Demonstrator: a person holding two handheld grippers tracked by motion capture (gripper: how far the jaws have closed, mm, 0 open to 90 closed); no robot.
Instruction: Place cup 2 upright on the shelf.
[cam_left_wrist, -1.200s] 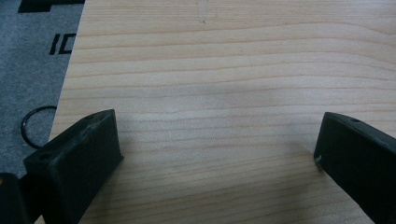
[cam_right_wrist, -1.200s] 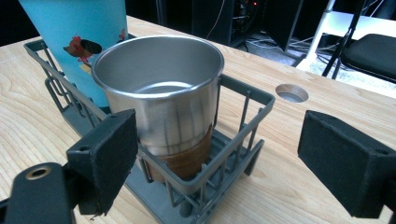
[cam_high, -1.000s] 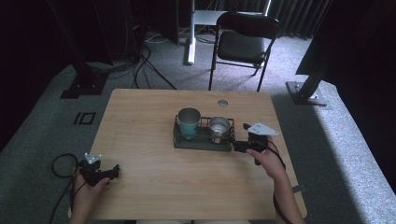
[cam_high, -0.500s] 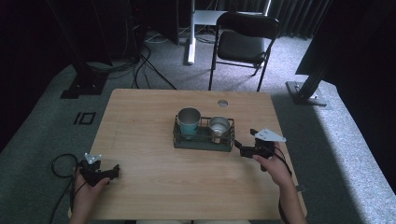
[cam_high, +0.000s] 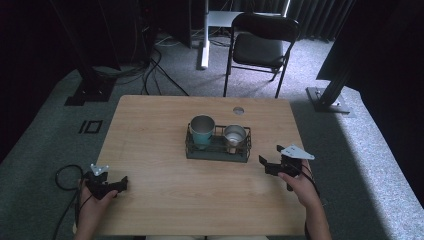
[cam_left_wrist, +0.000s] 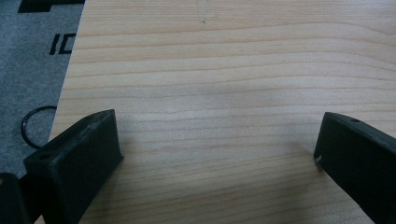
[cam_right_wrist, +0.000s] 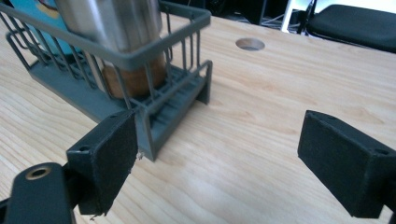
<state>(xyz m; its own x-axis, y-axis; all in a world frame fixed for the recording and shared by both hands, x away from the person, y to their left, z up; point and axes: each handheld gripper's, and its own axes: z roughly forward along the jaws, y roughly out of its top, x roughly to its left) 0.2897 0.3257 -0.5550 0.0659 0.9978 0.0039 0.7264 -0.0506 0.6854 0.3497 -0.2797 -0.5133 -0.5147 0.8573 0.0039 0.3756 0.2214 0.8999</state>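
A dim room with grey carpet surrounds a light wooden tabletop (cam_high: 165, 130); a black folding chair (cam_high: 260, 45) stands on the floor beyond the far edge, and dark stands and cables lie at the far left. A round cable hole (cam_high: 238, 110) sits in the tabletop near its far edge, right of the middle.

Near the middle of the tabletop, a little to the right, stands a dark grey wire rack (cam_high: 218, 150). In its left part a teal cup (cam_high: 202, 131) stands upright; in its right part a steel cup (cam_high: 235, 137) stands upright just beside it.

The right claw (cam_high: 266, 165) is held in the person's right hand (cam_high: 303, 186) to the right of the rack, near its right end but apart from it, its jaws pointing left toward the rack. In the right gripper view the jaws stand wide apart with nothing between them; the rack's near corner lies just past the left jaw, and the steel cup rises inside the wires.

The left claw (cam_high: 118, 185) is held in the left hand (cam_high: 89, 205) at the near left corner of the tabletop, well apart from the rack. In the left gripper view its jaws stand wide apart over bare wood, the tabletop's left edge and the carpet beyond them.
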